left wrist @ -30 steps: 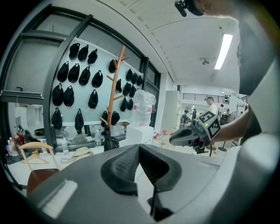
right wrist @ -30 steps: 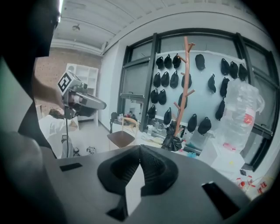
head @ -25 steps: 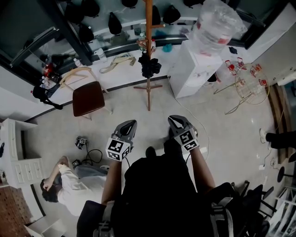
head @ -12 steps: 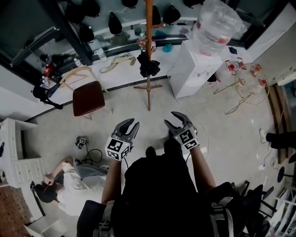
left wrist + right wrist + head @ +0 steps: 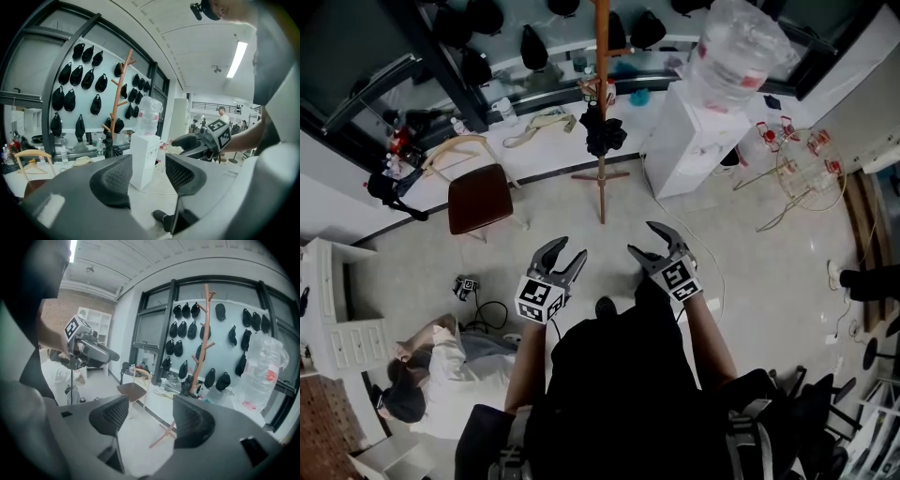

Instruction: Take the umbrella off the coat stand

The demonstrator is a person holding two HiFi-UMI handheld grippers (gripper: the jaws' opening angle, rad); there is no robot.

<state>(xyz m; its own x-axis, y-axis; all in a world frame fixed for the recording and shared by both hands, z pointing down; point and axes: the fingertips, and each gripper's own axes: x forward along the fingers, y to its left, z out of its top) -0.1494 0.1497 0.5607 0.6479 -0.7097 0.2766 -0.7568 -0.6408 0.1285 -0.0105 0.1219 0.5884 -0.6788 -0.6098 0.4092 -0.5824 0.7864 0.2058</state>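
A black folded umbrella (image 5: 602, 131) hangs on the wooden coat stand (image 5: 601, 56) by the far counter, well ahead of both grippers. My left gripper (image 5: 566, 250) and right gripper (image 5: 644, 239) are held side by side over the floor, pointing toward the stand. Both pairs of jaws are opening, with nothing between them. In the left gripper view the stand (image 5: 119, 93) and umbrella (image 5: 111, 149) show far beyond the left gripper (image 5: 147, 173). The right gripper (image 5: 150, 416) sees the stand (image 5: 201, 333) and umbrella (image 5: 190, 383) ahead.
A white water dispenser (image 5: 694, 131) with a big bottle stands just right of the stand. A wooden chair (image 5: 478, 199) is to its left. A person (image 5: 441, 370) crouches on the floor at lower left, near cables (image 5: 483, 314). A wire rack (image 5: 806, 169) stands at right.
Both grippers' jaws have gone from shut to spread apart while the hands stayed about where they were. The crouching person at lower left has shifted.
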